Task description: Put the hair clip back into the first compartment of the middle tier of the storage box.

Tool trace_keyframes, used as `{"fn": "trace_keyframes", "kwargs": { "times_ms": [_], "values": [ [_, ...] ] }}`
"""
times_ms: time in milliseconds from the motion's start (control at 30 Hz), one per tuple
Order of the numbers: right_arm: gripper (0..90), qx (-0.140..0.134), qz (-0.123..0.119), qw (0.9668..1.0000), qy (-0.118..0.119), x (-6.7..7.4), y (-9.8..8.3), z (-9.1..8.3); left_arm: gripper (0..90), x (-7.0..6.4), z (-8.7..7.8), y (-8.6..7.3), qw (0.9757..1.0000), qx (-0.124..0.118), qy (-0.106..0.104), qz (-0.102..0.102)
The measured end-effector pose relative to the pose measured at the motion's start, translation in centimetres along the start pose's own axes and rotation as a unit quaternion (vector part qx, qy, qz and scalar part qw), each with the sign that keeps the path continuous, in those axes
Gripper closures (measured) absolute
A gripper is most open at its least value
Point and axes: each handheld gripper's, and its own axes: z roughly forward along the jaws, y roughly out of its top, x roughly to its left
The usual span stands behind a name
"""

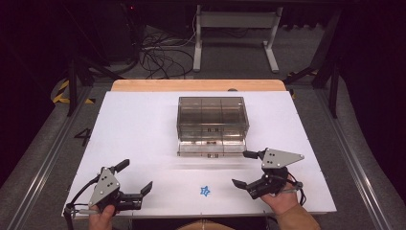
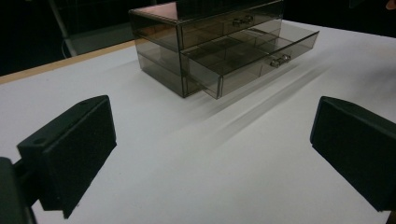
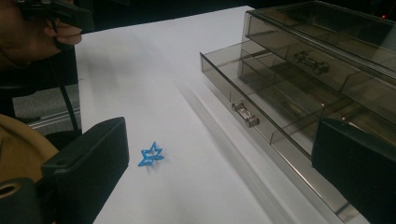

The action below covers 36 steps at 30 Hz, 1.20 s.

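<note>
- Judging from the left, the left gripper (image 1: 133, 178) hovers with its jaws spread wide and nothing between them, well to the left of the blue star (image 1: 205, 191) and farthest from the drawer box (image 1: 213, 117); a reach across from there risks sweeping the star along the white table (image 1: 143, 124).
- Lying flat and free on the table, the blue star sits in front of the drawer box, near the table's front edge, between the two grippers and touching neither.
- Pinching such a thin, flat piece could make it skid or flip off the pads.
- Hanging just right of the star, the right gripper (image 1: 246, 168) is also wide open and empty, close to the pulled-out lower drawer (image 1: 211, 146); its far jaw could knock the drawer front.
</note>
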Motion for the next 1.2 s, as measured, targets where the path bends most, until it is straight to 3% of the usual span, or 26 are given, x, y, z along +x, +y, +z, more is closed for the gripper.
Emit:
{"fn": "trace_keyframes", "kwargs": {
  "times_ms": [667,1100,1200],
  "values": [
    [4.8,0.010,-0.022,0.9990,0.036,0.9,2.1,3.3,1.0,0.0,0.0,0.0,1.0000,0.001,-0.001,0.000],
    [4.8,0.011,-0.025,0.9981,0.055,1.3,3.1,4.9,1.0,0.1,0.1,-0.1,1.0000,0.003,-0.003,-0.001],
    [6.0,0.009,-0.016,0.9974,0.070,1.4,3.3,5.2,1.1,0.0,0.1,-0.1,1.0000,0.003,-0.002,-0.001]
  ]
}}
